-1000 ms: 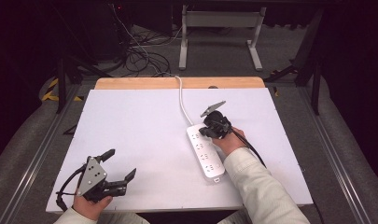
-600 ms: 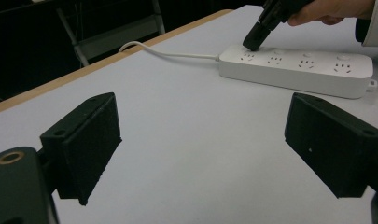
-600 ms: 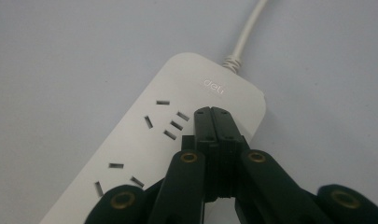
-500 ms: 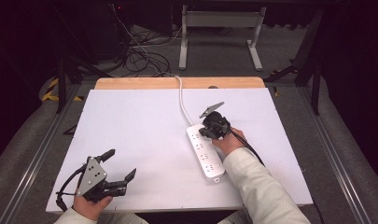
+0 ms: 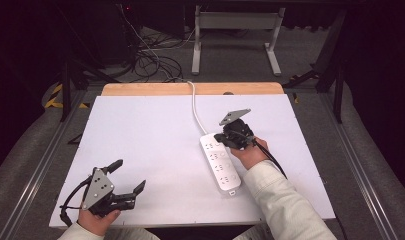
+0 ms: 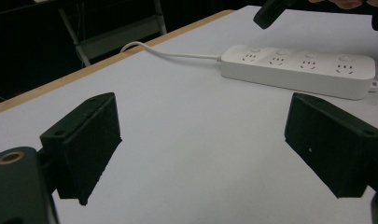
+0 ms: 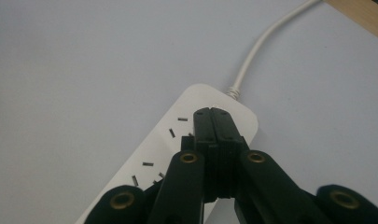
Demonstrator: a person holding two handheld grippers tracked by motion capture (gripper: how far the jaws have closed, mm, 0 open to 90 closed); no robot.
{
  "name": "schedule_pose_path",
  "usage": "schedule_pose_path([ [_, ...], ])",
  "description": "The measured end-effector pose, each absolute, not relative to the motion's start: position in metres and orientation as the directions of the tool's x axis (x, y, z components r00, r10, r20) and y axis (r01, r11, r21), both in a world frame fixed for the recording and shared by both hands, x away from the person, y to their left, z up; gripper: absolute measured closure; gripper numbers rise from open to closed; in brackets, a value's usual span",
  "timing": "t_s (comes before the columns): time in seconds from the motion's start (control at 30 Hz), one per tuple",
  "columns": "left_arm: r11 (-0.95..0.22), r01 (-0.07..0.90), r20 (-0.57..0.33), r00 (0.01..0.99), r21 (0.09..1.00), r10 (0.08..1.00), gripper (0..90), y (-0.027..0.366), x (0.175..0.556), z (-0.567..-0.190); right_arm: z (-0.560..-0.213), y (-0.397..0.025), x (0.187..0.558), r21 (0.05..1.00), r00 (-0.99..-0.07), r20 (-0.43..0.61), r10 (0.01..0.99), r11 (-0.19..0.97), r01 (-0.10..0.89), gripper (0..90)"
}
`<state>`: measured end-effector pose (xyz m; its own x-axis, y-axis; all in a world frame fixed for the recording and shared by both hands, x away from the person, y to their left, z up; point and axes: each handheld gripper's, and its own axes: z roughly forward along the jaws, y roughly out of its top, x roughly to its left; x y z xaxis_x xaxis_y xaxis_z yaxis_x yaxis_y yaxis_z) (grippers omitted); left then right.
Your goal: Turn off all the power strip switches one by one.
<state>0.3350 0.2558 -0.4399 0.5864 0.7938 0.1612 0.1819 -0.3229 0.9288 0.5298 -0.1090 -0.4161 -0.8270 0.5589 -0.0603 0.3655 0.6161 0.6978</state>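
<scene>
A white power strip (image 5: pixel 221 165) lies right of centre on the white table top (image 5: pixel 150 140), and its cord (image 5: pixel 194 102) runs to the far edge. My right gripper (image 5: pixel 221 138) is shut with nothing between its jaws. In the right gripper view its tips (image 7: pixel 213 115) hang over the cord end of the strip (image 7: pixel 177 140). The left gripper view shows that tip (image 6: pixel 269 11) a little above the strip (image 6: pixel 298 70), not touching it. My left gripper (image 5: pixel 129 175) stands open and empty near the front left, its jaws wide apart (image 6: pixel 207 135) over bare table.
A wooden strip (image 5: pixel 190 89) borders the table's far edge. Beyond it on the floor are tangled cables (image 5: pixel 155 60) and a metal stand (image 5: pixel 235 35). Metal rails (image 5: pixel 45 165) run along both sides of the table.
The right gripper has sunk slightly toward the cord end of the strip. The left gripper has stayed where it was.
</scene>
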Motion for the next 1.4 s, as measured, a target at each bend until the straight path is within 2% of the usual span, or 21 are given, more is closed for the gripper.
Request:
schedule_pose_path([
  [0.53, -0.327, 0.181, 0.166, 0.583, 0.928, 0.795, 11.2, 0.255, 0.335, -0.440, -0.406, -0.138, 0.497, 0.749, -0.838, -0.029, 0.544, 0.567, 0.342, 90.0],
  [1.4, -0.327, 0.179, 0.168, 0.583, 0.928, 0.795, 11.2, 0.254, 0.334, -0.440, -0.437, -0.131, 0.500, 0.689, -0.835, -0.023, 0.549, 0.614, 0.384, 90.0],
])
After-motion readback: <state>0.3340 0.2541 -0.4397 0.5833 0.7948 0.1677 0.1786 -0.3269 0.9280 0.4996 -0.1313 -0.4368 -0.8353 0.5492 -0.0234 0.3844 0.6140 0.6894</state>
